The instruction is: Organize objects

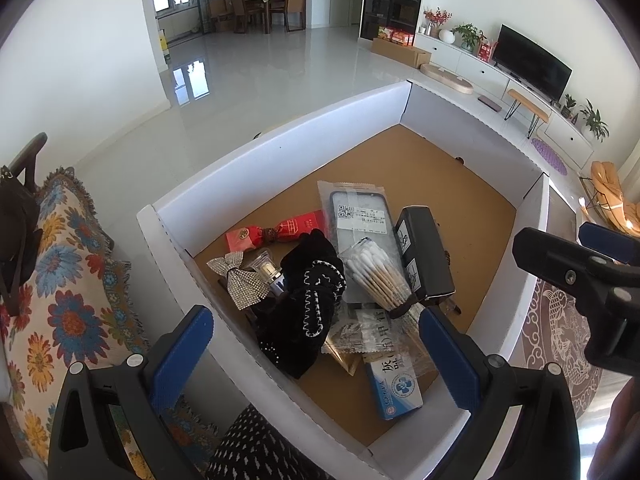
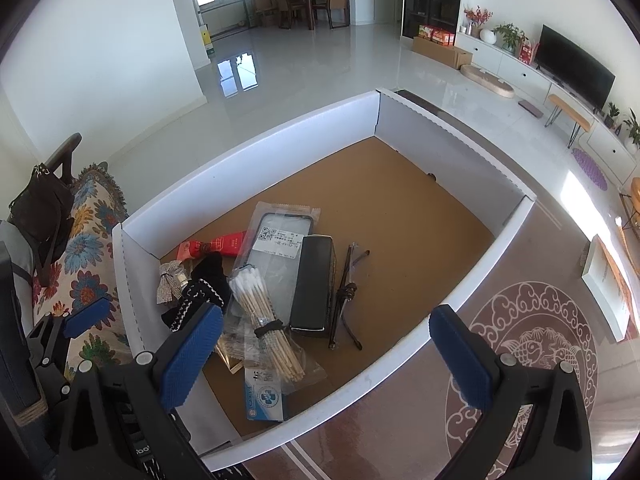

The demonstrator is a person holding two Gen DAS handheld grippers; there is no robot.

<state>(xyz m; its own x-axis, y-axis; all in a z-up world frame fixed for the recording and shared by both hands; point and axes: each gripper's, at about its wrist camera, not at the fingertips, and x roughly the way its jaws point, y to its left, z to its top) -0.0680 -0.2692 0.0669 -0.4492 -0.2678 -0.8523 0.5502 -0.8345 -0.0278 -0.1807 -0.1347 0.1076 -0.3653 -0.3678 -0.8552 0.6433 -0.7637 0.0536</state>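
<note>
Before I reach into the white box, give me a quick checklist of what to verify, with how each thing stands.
1. Left gripper open and empty: ok.
2. Right gripper open and empty: ok.
3. Both grippers above the white cardboard box, touching nothing: ok.
4. Bundle of wooden cotton swabs free on top of the pile: ok.
5. Long black rectangular case unobstructed from above: ok; thin dark-framed glasses lie close beside it.
6. Blue-and-white medicine carton free to lift: not ok, the swab bundle overlaps it.
</note>
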